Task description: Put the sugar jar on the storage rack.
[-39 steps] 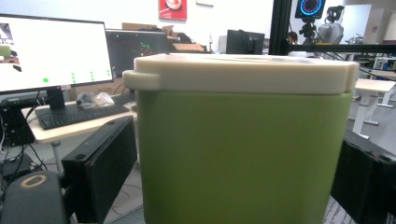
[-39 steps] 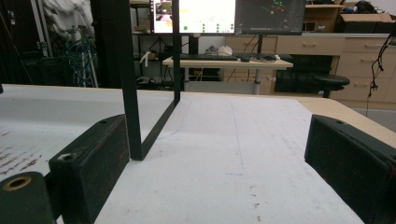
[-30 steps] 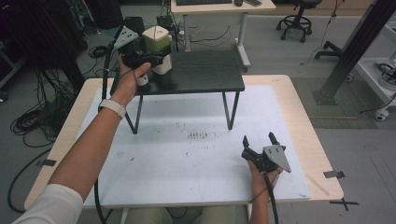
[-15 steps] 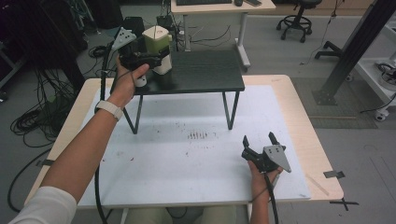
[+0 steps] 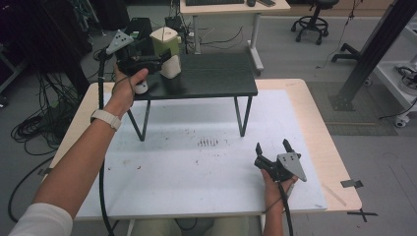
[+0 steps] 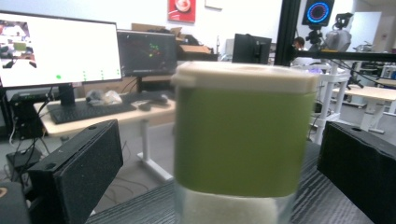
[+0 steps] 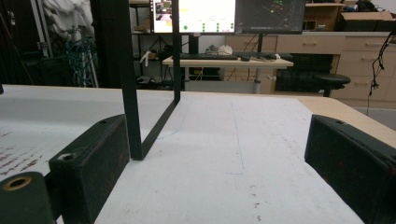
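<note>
With my left gripper [image 5: 156,60] up at the black shelf [image 5: 216,78] on the desk [image 5: 314,118], the jar [image 6: 240,140] sits right between its spread jaws. Green band, cream lid, upright, long axis vertical, standing on the shelf near its left back corner. Jaws have just been opening; in the left gripper view there's a clear gap each side between pad and jar wall, so nothing pinched, the jar stands free. It lies straight ahead of the gripper, centred, very close. A smaller white thing [image 5: 141,88] sits under my left hand at the shelf's front edge; can't tell what.

My right gripper [image 5: 273,152] rests low on the white sheet [image 5: 196,162] at the near right, jaws spread, empty, well apart from the jar, a shelf leg [image 7: 133,112] ahead of it. Left hand is far nearer. Judging by that, next move is the left's: pull straight back to clear the jar without tipping it.
</note>
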Action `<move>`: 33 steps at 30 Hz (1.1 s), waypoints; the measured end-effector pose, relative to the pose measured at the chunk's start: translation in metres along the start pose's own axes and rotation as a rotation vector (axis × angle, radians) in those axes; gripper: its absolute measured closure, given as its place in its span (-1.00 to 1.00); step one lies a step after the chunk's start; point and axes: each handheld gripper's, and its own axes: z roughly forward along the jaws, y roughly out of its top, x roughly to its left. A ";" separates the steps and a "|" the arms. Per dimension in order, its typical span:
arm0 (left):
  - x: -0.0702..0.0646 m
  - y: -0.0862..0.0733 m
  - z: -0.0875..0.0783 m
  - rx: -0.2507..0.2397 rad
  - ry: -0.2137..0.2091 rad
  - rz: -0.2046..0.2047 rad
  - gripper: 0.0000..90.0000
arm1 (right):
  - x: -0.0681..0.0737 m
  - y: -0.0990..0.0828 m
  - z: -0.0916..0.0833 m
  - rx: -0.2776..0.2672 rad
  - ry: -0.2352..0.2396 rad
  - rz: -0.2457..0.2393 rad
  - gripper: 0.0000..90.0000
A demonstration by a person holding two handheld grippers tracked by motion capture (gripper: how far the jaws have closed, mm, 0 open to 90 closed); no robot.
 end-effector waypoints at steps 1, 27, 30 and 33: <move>-0.001 0.001 -0.001 -0.001 -0.004 0.004 -0.99 | 0.000 0.000 0.000 0.000 0.000 0.000 -0.83; -0.022 0.017 -0.090 -0.063 -0.013 0.060 -0.99 | 0.000 0.000 0.000 -0.001 -0.001 -0.005 -0.83; -0.024 0.016 -0.103 -0.080 -0.015 0.056 -0.99 | 0.000 0.000 0.000 0.001 -0.001 -0.004 -0.83; -0.026 0.014 -0.117 -0.089 -0.011 0.057 -0.99 | 0.000 0.000 0.000 0.001 0.000 -0.004 -0.83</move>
